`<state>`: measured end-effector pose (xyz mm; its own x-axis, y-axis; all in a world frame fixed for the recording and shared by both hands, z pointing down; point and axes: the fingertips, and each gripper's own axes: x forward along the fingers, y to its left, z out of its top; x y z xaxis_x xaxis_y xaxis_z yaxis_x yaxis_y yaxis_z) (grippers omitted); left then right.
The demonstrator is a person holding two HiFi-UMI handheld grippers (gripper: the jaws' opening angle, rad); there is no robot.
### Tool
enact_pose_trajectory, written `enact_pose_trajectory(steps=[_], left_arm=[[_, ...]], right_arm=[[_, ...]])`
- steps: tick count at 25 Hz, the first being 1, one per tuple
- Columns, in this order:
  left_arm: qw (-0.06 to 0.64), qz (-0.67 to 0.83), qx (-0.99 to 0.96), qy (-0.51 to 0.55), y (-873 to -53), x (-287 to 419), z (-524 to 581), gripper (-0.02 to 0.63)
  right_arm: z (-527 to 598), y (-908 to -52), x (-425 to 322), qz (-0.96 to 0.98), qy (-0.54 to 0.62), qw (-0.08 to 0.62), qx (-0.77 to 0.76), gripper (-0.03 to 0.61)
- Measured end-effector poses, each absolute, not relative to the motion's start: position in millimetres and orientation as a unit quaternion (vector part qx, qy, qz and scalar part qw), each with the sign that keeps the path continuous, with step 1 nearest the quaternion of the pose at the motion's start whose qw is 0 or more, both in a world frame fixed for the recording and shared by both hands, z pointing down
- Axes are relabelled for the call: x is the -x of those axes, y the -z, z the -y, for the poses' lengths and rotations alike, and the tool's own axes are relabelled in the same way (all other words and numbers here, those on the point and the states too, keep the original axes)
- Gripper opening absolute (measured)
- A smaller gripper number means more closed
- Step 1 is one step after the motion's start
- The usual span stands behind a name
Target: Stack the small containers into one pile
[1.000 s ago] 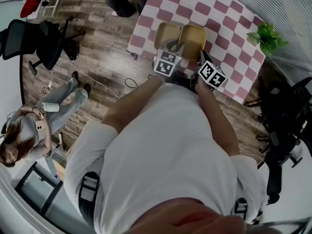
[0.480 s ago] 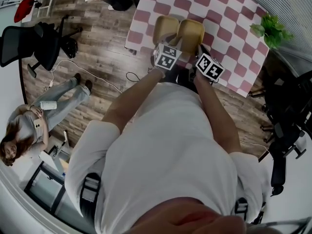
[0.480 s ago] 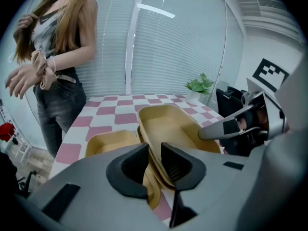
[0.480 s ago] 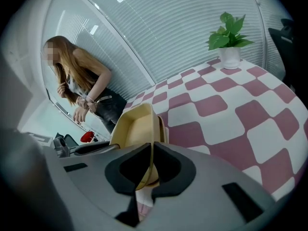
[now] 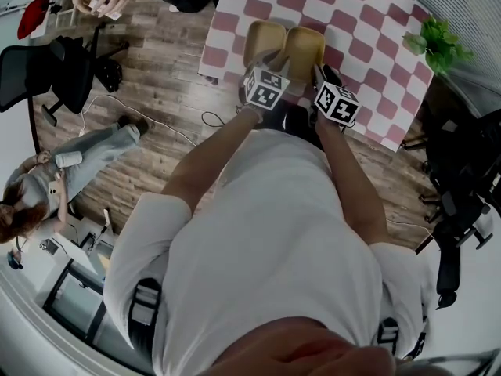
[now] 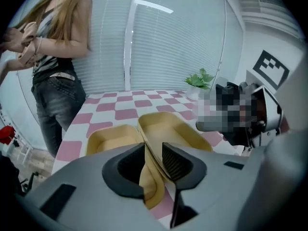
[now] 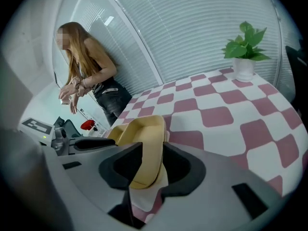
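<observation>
Clamping tilted container (image 5: 307,45) — L gripper (image 6: 153,161), R gripper (image 7: 151,165)

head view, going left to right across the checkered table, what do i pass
left container → right container → potted plant

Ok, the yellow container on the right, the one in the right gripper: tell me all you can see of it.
The right-hand container is a shallow, empty tray, tan-yellow, oblong with rounded corners and a flared rim; it looks like moulded fibre or plastic. It is tilted over the checked table, its left edge against the other container. The right gripper is shut on its right wall; the left gripper grips what looks like its left wall.
</observation>
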<state>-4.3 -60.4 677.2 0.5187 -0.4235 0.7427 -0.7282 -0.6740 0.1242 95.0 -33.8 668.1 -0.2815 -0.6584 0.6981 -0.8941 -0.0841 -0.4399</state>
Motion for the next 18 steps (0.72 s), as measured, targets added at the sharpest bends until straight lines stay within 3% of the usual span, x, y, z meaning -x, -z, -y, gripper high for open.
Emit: enact_pose_trajectory(steps=[2,3,5,18], left_arm=[[0.215,0.357,-0.843,-0.34,-669,10,62,0.106],[0.213,0.365,-0.843,-0.333,-664,12,63,0.103],[0.206,0.373,-0.845,-0.324,-659,13,65,0.049],[0.176,0.355,-0.845,-0.358,-683,6,70,0.034]], right_arm=[[37,-660,-103,0.67,-0.421,0.141,-0.596,0.118],[38,-656,-106,0.674,-0.404,0.147,-0.601,0.071],[41,-652,-108,0.685,-0.373,0.163,-0.604,0.046],[43,-686,-97,0.709,-0.33,0.225,-0.581,0.04]])
